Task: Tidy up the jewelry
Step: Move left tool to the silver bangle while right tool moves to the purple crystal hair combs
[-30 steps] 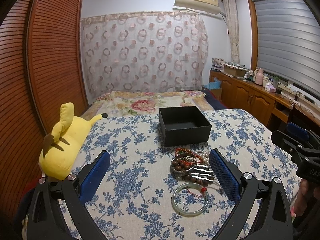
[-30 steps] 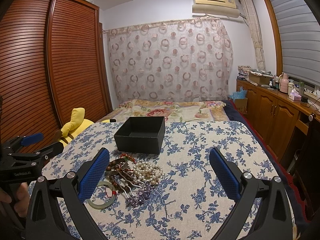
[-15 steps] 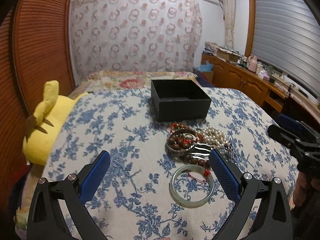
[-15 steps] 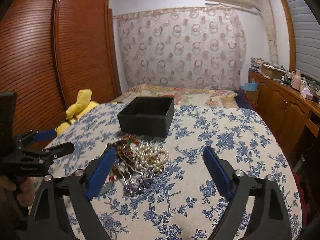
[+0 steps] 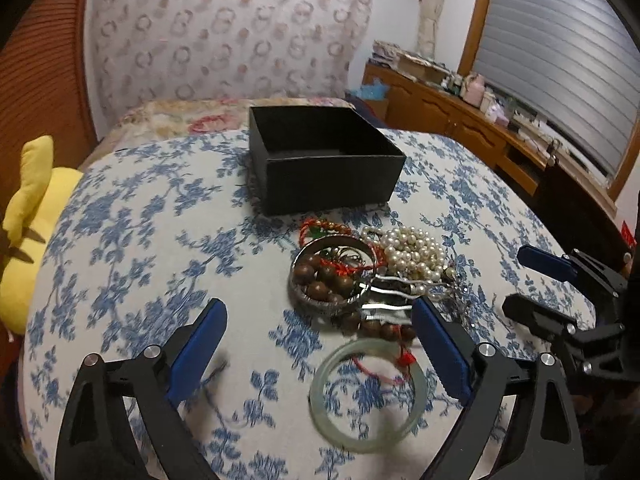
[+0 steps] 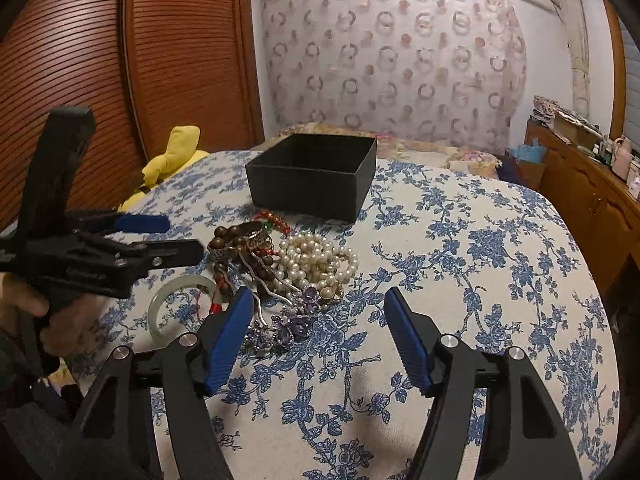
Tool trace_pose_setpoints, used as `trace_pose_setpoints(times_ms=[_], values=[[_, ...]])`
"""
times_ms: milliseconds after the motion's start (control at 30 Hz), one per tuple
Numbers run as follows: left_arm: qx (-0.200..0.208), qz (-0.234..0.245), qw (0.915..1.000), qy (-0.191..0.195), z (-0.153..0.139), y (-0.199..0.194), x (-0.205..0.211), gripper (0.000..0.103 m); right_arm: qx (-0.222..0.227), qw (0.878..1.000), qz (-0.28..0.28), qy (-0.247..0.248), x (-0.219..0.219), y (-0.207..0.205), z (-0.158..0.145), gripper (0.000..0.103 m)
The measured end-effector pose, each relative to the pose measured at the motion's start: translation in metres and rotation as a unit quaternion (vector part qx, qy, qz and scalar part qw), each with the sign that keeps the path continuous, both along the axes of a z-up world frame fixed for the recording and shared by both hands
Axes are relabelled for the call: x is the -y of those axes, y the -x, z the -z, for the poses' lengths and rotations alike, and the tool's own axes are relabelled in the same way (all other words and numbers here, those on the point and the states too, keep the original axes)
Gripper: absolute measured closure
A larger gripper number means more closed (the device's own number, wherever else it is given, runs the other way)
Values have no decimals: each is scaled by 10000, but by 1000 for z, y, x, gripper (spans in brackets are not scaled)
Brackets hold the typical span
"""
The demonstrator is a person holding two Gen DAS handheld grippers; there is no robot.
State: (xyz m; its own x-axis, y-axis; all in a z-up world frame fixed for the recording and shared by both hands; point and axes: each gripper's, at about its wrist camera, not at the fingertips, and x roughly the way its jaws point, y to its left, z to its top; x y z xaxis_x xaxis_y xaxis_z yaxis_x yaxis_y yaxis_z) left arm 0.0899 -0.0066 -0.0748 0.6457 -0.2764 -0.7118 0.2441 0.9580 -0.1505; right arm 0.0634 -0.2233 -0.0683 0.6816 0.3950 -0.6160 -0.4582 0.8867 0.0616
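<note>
A pile of jewelry lies on the floral cloth: a pale green jade bangle (image 5: 368,394) (image 6: 176,306), a silver bangle with brown wooden beads (image 5: 334,278) (image 6: 236,244), a pearl strand (image 5: 412,250) (image 6: 318,262), silver hairpins (image 5: 400,302) and a purple crystal piece (image 6: 288,326). An open black box (image 5: 324,170) (image 6: 312,178) stands just behind the pile. My left gripper (image 5: 320,316) is open and empty, with the bangle between its fingers. My right gripper (image 6: 320,300) is open and empty, low over the purple piece.
A yellow plush toy (image 5: 28,224) (image 6: 172,164) lies at the bed's left edge beside a wooden louvred wardrobe (image 6: 120,72). A wooden cabinet (image 5: 460,132) with small items runs along the right wall under the blinds.
Both grippers have moved forward and down toward the jewelry pile. The right gripper's fingers have narrowed somewhat but stay open. The jewelry and box have not moved.
</note>
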Motion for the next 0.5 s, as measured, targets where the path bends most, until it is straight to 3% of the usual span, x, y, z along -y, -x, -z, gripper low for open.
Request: trace_pose_setpoints(times_ms=[367, 500], values=[[-446, 163, 9988, 135, 11, -41, 13, 20, -149, 9998, -124, 87, -5, -5, 8, 33], [-653, 191, 9974, 233, 18, -53, 15, 29, -180, 9994, -227, 169, -11, -5, 11, 33]])
